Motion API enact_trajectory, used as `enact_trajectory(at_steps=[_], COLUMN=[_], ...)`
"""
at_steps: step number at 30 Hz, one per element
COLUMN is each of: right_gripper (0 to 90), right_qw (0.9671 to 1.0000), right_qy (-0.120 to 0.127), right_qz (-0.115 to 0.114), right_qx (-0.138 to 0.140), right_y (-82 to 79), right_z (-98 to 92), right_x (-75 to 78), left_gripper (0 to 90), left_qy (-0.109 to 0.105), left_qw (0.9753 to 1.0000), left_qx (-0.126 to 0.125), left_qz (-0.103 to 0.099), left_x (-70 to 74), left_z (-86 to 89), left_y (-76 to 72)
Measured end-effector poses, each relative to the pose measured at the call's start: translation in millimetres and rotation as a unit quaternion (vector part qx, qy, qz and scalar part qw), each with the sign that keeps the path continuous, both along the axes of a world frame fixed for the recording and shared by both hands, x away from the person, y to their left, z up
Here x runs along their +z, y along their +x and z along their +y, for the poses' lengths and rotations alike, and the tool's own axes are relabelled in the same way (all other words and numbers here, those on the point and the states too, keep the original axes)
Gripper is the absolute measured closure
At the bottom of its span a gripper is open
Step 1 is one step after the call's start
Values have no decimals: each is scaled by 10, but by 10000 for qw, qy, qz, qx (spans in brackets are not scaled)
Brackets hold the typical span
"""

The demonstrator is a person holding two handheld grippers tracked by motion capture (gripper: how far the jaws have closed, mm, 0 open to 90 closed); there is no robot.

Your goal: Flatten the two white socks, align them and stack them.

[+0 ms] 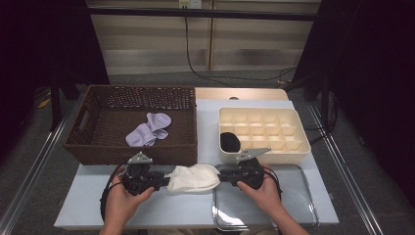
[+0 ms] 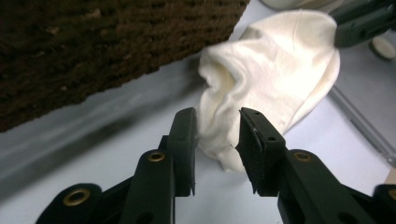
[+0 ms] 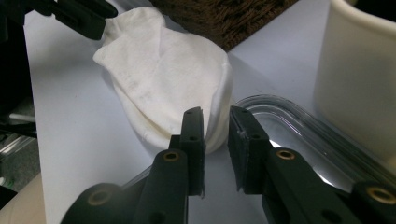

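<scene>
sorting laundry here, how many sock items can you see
3: a cream sock on the table between the grippers, a lilac one in the wicker basket, a black one in the divider tray.

A pale blue-grey table (image 1: pixel 98 205) stands on a grey floor (image 1: pixel 29 147) in a dim room, with metal rails (image 1: pixel 350 176) along both sides, a beige panelled wall (image 1: pixel 147 39) behind crossed by a dark bar (image 1: pixel 205 13), and a black cable (image 1: pixel 188 54) hanging down it.
</scene>
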State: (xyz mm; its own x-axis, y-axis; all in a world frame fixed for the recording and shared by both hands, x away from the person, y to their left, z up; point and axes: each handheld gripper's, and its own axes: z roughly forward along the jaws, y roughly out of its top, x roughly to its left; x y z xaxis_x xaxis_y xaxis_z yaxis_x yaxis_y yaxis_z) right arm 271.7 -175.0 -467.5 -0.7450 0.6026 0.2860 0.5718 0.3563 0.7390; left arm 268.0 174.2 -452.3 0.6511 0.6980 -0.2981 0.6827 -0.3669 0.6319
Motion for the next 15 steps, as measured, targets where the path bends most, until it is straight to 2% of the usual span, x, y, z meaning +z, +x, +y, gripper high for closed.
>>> enact_trajectory(at_steps=[3,6,7,9,10,15], right_gripper=[783,813,840,862,888,896], right_qw=[10000,9999,9999,9999,9999,9998], right_qy=[62,55,94,76,-36,-94], right_qz=[3,-133,-107,-81,-44,26], right_qx=[-30,-8,39,61,162,197], right_y=[-4,-9,-2,4,21,30], right_z=[-22,-1,23,42,80,106], right_x=[6,40,53,51,26,20], left_gripper=[676,723,752,758,782,819], left_qy=[30,112,153,152,173,249], left_qw=[10000,9999,9998,9999,9998,9997], left_qx=[-47,6,-1,21,-1,-4], left_qz=[12,35,99,62,83,38], left_x=[-15,-13,-27,-41,-47,-20], left_z=[-31,-47,-52,-61,-66,-87], left_y=[-7,-5,0,1,5,11])
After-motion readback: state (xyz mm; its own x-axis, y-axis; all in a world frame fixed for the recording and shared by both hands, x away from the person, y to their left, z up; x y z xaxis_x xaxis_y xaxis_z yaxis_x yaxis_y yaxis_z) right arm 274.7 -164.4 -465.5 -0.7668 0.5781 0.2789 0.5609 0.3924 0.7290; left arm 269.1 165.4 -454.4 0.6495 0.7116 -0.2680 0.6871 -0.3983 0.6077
